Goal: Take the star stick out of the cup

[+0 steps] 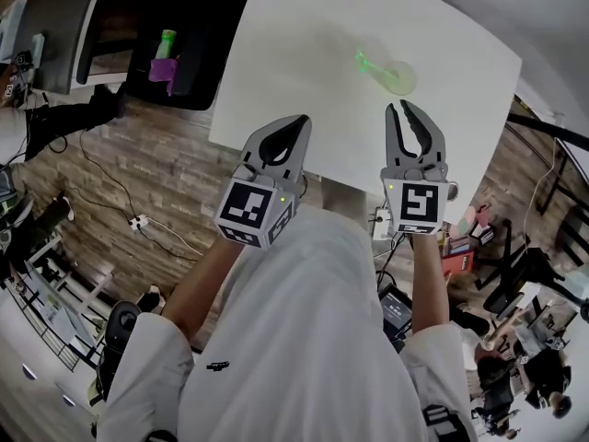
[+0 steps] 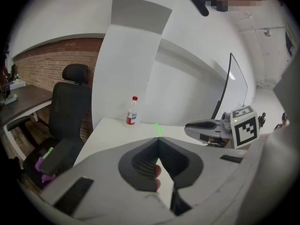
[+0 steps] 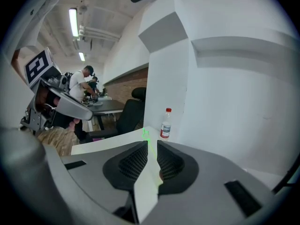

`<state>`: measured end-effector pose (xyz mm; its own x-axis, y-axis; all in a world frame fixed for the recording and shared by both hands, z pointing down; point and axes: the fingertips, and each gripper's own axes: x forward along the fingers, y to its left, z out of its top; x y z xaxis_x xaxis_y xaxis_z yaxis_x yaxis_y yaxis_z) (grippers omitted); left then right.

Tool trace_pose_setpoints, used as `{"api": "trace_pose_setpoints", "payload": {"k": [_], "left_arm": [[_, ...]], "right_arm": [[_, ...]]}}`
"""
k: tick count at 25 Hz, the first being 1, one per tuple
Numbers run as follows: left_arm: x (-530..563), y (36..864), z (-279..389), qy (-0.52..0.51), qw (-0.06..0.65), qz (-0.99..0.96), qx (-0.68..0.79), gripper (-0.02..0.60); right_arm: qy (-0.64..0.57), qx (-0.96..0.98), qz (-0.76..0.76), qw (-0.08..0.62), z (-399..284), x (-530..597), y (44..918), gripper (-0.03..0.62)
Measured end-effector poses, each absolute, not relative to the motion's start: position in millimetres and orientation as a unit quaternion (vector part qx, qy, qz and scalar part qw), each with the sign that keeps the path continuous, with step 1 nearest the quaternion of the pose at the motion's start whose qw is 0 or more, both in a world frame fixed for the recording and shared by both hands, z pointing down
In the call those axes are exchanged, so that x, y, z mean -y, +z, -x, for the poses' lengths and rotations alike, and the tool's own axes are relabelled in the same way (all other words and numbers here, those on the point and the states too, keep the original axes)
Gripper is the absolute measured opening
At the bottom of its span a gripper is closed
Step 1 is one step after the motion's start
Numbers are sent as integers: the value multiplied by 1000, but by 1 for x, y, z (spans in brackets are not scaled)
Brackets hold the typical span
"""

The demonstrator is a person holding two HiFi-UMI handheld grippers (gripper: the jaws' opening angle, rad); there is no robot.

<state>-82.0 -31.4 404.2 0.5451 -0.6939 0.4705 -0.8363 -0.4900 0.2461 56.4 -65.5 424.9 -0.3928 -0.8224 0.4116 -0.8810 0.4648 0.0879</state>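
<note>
A translucent green cup (image 1: 402, 79) stands on the white table (image 1: 294, 72), right of the middle. A green star stick (image 1: 365, 63) leans out of it to the left; its star shows as a small green shape (image 2: 158, 128) in the left gripper view and just past the jaws (image 3: 146, 135) in the right gripper view. My left gripper (image 1: 301, 122) hovers over the table's near edge, shut and empty. Slightly open and holding nothing, my right gripper (image 1: 402, 109) is a short way in front of the cup.
A small bottle with a red cap (image 2: 132, 110) stands at the table's far edge, also seen in the right gripper view (image 3: 165, 123). A black office chair (image 2: 70, 111) with green and purple items (image 1: 165, 63) is left of the table. Cables lie on the wood floor (image 1: 138, 221).
</note>
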Motion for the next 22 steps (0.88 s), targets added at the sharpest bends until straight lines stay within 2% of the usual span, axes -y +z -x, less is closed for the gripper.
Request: {"api": "trace_pose_setpoints", "payload": {"k": [22], "left_arm": [[55,446,87,180,258,-836,450,17]], "right_arm": [[46,836,-476,268,-42,121,495,77]]}}
